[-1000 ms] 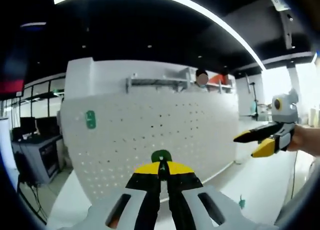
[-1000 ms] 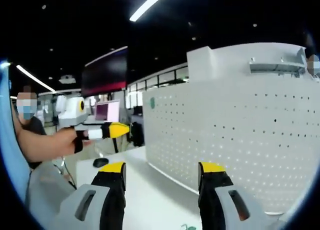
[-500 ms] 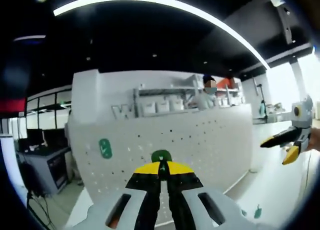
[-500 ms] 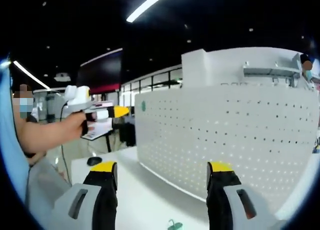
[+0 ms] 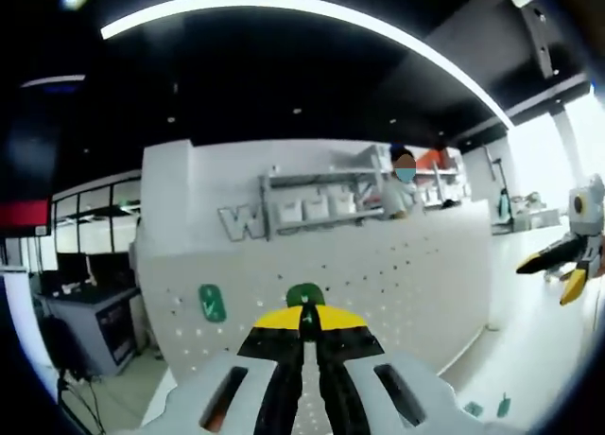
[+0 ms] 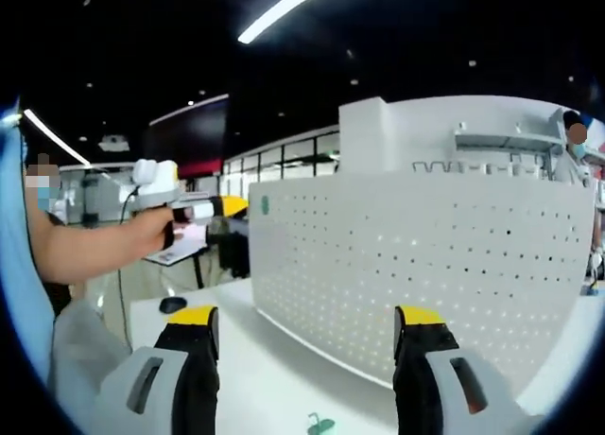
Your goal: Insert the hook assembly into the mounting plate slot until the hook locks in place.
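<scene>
Between left hand-held gripper (image 5: 304,314) jaws: green hook (image 5: 305,294); right hand-held gripper (image 6: 308,320) apart, facing pegboard (image 6: 425,265).

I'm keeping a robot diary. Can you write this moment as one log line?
left gripper: shut on green hook | right gripper: open, empty | white pegboard: upright on table, one green hook mounted

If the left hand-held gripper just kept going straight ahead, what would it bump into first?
Most likely the white pegboard panel. The left hand-held gripper, shut on a green hook piece, points at its perforated face; how far off the panel stands is unclear.
</scene>
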